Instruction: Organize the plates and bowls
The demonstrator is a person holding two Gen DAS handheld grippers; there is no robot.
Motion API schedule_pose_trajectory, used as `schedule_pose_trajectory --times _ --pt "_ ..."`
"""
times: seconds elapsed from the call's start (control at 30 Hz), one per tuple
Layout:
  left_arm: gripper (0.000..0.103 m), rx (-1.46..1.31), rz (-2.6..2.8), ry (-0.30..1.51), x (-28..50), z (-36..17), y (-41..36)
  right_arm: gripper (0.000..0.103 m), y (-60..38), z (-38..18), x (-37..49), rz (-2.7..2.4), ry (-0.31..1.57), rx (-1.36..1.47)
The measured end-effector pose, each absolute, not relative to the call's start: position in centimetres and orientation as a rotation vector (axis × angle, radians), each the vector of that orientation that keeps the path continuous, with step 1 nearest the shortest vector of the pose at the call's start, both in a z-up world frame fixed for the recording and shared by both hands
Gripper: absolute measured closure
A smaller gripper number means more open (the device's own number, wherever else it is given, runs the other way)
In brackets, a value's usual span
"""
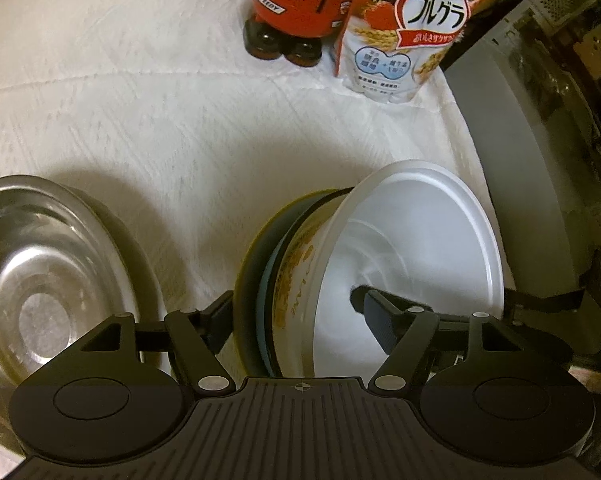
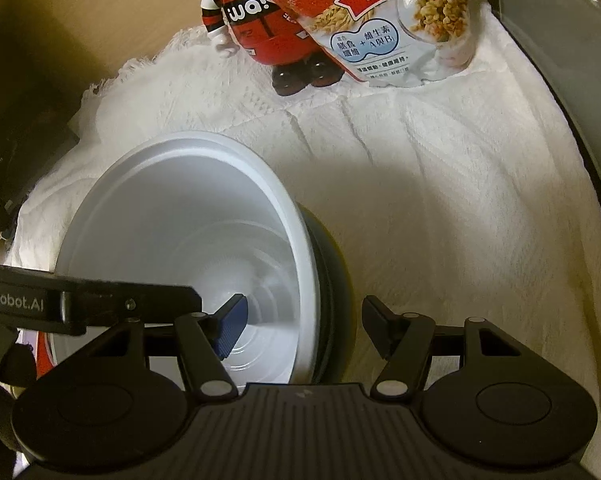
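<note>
A white bowl (image 1: 412, 240) with printed sides sits nested in a dark plate or bowl (image 1: 246, 276) on the white cloth. My left gripper (image 1: 296, 320) is open and straddles the stack's left wall, one finger outside, one inside the white bowl. A steel bowl (image 1: 40, 280) lies to its left. In the right wrist view my right gripper (image 2: 304, 328) is open and straddles the right wall of the white bowl (image 2: 180, 232) and the dark dish (image 2: 328, 272) under it. The left gripper's finger (image 2: 100, 304) reaches in from the left.
A red figurine (image 1: 300, 4) and a Calbee cereal bag (image 1: 400, 32) stand at the back of the cloth (image 1: 180, 120). A grey appliance wall (image 1: 512, 160) runs along the right. The cloth's fringed edge (image 2: 112, 80) and dark objects lie at far left.
</note>
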State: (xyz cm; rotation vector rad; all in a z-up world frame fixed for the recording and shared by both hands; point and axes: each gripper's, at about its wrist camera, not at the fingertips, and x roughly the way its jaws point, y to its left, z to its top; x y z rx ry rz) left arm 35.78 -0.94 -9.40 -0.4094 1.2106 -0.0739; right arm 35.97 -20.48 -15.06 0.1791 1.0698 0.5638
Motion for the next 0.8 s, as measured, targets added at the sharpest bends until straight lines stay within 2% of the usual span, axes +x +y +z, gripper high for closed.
schedule_pose_trajectory --times 0.8 --pt "0.035 -0.255 0.010 1.194 34.1 -7.9 -3.2 0.040 -20.9 -15.5 35.9 0.597 1.075 0.203"
